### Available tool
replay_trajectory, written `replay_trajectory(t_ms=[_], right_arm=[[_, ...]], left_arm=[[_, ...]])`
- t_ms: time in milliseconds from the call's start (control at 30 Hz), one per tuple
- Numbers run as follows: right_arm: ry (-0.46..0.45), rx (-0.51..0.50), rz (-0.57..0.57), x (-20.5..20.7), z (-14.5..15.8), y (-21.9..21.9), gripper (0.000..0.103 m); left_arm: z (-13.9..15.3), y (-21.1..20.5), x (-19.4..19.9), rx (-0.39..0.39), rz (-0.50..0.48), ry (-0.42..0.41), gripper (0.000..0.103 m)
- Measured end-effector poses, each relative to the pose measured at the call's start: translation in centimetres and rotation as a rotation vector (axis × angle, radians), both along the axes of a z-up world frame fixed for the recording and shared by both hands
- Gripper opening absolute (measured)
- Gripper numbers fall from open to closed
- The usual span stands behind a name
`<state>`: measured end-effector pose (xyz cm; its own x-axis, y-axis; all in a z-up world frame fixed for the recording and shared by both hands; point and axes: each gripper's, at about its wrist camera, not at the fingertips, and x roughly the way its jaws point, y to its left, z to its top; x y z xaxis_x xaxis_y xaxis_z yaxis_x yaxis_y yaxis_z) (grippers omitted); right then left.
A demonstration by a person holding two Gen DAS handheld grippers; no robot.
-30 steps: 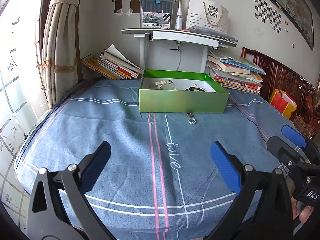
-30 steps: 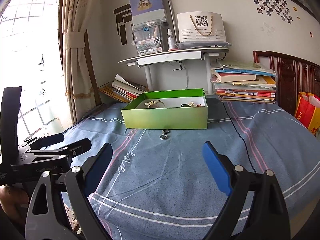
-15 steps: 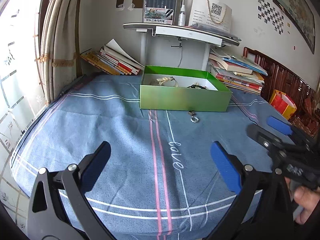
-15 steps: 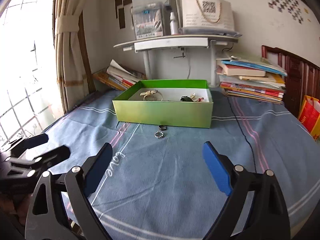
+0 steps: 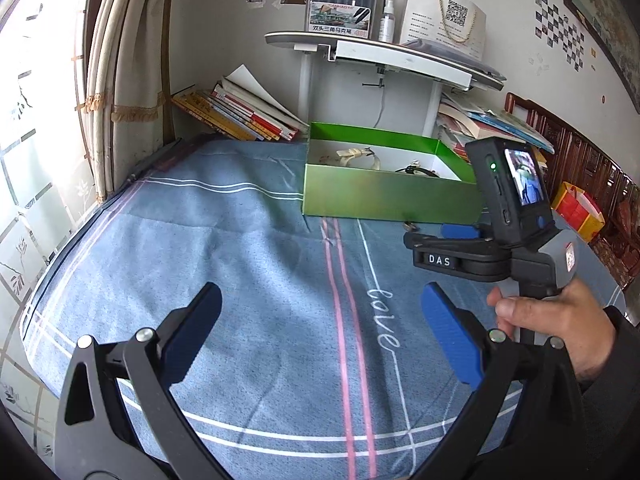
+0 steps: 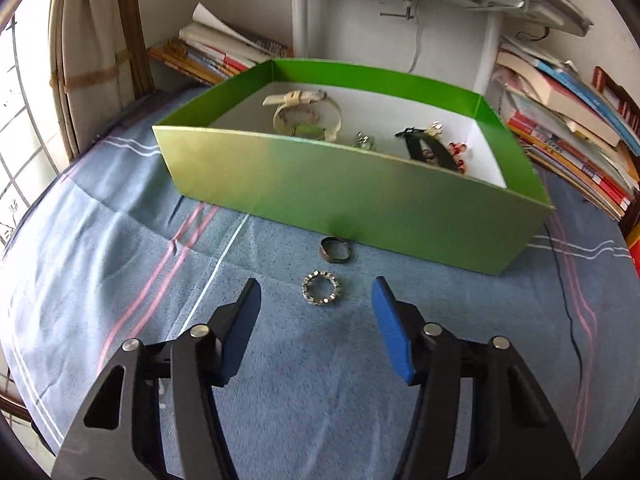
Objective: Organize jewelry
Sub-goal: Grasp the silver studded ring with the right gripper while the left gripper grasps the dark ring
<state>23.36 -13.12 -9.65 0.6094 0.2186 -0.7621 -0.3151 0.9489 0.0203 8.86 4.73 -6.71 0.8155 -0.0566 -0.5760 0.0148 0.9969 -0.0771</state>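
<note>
A green box (image 6: 280, 176) stands on the blue bedspread (image 6: 120, 264) and holds a cream watch (image 6: 304, 114), a black watch (image 6: 426, 148) and small red-beaded pieces (image 6: 458, 152). Just in front of the box lie a dark ring (image 6: 336, 249) and a sparkly beaded ring (image 6: 321, 289). My right gripper (image 6: 316, 300) is open, low over the spread, with the sparkly ring just ahead between its blue fingertips. My left gripper (image 5: 320, 320) is open and empty, well back from the box (image 5: 384, 196). The right gripper also shows from the side in the left wrist view (image 5: 456, 236).
Stacks of books (image 6: 568, 112) lean right of the box and more books (image 6: 216, 52) lie behind it on the left. A white desk on a post (image 5: 384, 56) stands behind. A curtain (image 5: 120, 80) and window are at left. A red bag (image 5: 578, 210) sits far right.
My right gripper has moved forward and down to the two rings in front of the box. It has come into the left wrist view at right. Both grippers stay open.
</note>
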Motion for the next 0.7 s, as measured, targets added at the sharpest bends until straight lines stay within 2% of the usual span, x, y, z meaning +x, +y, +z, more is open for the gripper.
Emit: replay_trajectory(t_ms=[167, 267, 333, 467, 600, 700], right_arm=[[0.028, -0.005, 0.009, 1.0, -1.0, 0.4, 0.036], [0.031, 0.004, -0.001, 1.4, -1.1, 0.1, 0.032], [0.028, 0.007, 0.003, 1.4, -1.1, 0.0, 0.021], [0.006, 0.060, -0.003, 0.2, -0.4, -1.2, 0.021], [-0.061, 0.190, -0.065, -2.9, 2.0, -5.8, 0.021], [-0.099, 0.248, -0.107, -4.8, 3.3, -9.0, 0.021]], left_arm=[[-0.3, 0.4, 0.8, -0.006, 0.006, 0.014, 0.099], [-0.4, 0.2, 1.5, -0.006, -0.001, 0.024, 0.099], [-0.5, -0.1, 1.9, -0.002, -0.008, 0.032, 0.099], [-0.9, -1.3, 3.7, -0.002, -0.038, 0.057, 0.099], [-1.3, -3.8, 6.5, -0.017, -0.072, 0.100, 0.099], [-1.7, -6.8, 9.5, -0.026, -0.110, 0.124, 0.098]])
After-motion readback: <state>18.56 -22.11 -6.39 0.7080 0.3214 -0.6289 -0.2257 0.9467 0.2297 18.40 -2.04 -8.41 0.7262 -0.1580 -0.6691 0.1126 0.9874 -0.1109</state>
